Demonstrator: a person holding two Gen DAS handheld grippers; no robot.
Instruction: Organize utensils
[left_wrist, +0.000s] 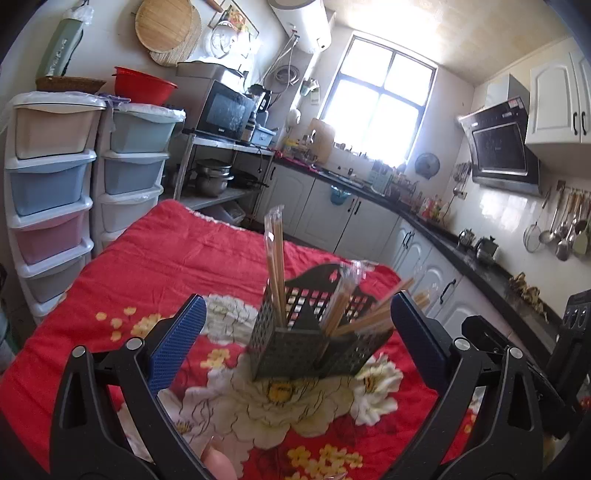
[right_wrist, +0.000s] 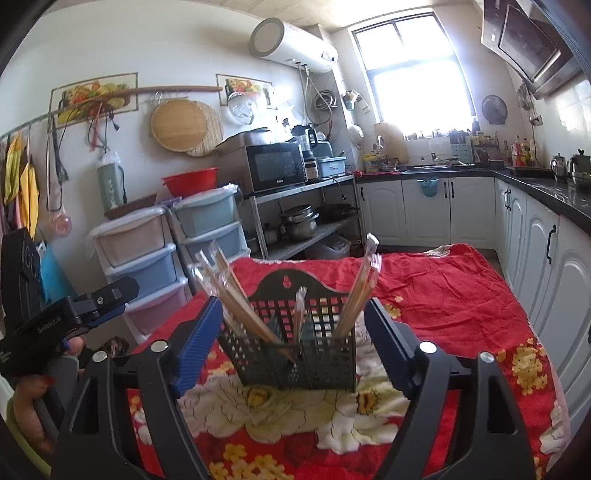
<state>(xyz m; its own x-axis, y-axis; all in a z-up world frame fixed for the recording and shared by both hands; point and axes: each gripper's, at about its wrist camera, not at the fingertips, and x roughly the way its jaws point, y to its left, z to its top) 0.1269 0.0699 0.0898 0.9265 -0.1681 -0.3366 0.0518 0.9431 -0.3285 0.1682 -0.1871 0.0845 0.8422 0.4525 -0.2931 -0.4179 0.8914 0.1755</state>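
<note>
Both my grippers pointed a bit downward over the red flowered cloth (left_wrist: 155, 254) on the table, with the caddy straight ahead of each. My left gripper (left_wrist: 295, 325) had its jaws spread wide, blue pads on either side of the view, nothing pinched between them. My right gripper (right_wrist: 291, 332) was also spread, pads clear of the caddy's sides, holding nothing. In the right view I could see my other hand (right_wrist: 33, 406) wrapped around the left tool's grip at the left edge.

The caddy (left_wrist: 314, 350) was a dark plastic mesh thing with a tall arched backplate and a hanging hole, standing upright on the white flower print, near the cloth's middle. It had separate compartments. Chopsticks (left_wrist: 275, 258) in clear wrappers stuck out of it: one bundle nearly upright on one side, others leaning outward on the opposite side, and a single shorter wrapped pair (right_wrist: 300, 314) in the middle slot.
</note>
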